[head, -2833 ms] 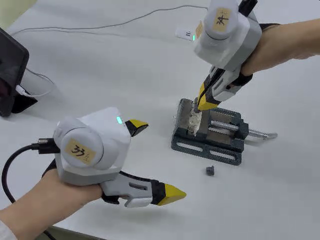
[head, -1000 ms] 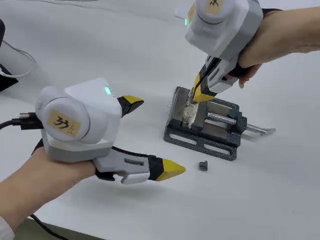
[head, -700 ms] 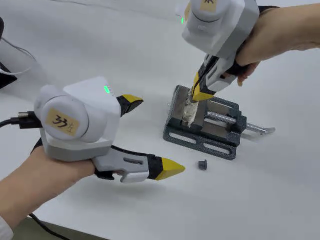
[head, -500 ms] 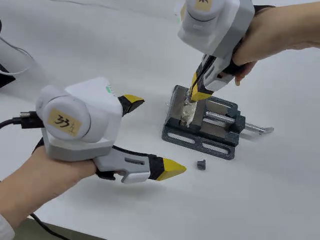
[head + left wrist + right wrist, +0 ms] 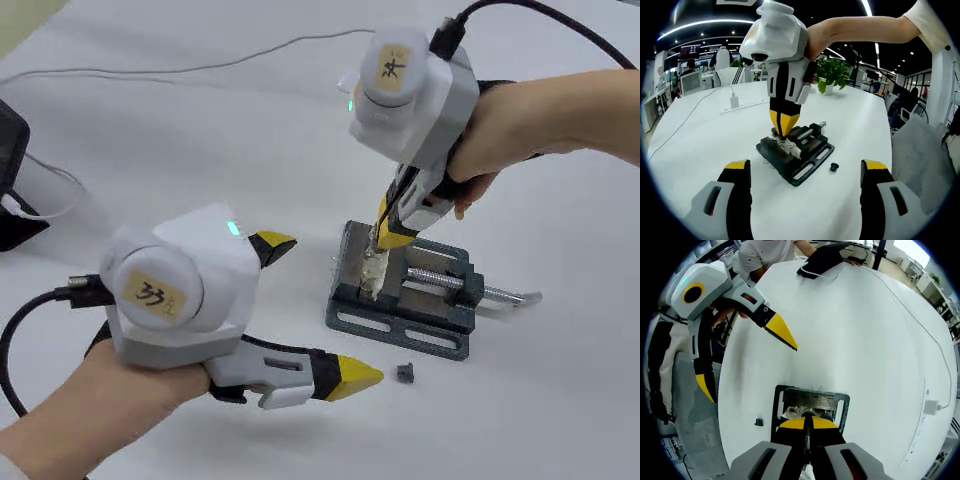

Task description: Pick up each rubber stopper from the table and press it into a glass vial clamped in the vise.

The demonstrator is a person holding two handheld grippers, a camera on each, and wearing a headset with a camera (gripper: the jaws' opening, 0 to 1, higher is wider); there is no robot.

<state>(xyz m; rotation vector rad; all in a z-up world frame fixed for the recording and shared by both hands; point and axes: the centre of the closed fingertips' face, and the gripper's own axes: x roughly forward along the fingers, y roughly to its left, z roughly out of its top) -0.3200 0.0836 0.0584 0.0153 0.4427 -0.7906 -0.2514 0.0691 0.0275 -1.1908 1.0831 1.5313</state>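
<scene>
Head view: the whole picture has shifted against the earlier frames. This is put down to camera movement, not to the work.

Right hand-held gripper (image 5: pixel 390 238): jaws pressed together, tips set down on the mouth of the glass vial (image 5: pixel 372 272), just right of frame centre. This position is unchanged over the last few seconds, and no lift-off is noted. In the right gripper view the yellow tips are seen closed directly over the clear glass. Whether a stopper sits beneath them cannot be told, as the tips cover the mouth.

Vise (image 5: pixel 400 325): stands on the counter (image 5: pixel 200 130) right of centre, with the vial clamped upright between its plates.

Loose rubber stopper (image 5: pixel 405 373): lies on the counter just below the vise base, lower right of centre, where it was before. It is apart from both grippers. It is also seen in the left gripper view (image 5: pixel 834 166), right of the vise.

Left hand-held gripper (image 5: pixel 318 310): jaws still spread wide and holding nothing, kept at lower left with its lower tip pointing toward the loose stopper.

Judgement: a pressing step at the vial appears to be in hand and is held rather than finished. At least one stopper is yet to be collected, and the spread left gripper is the better placed for it.
</scene>
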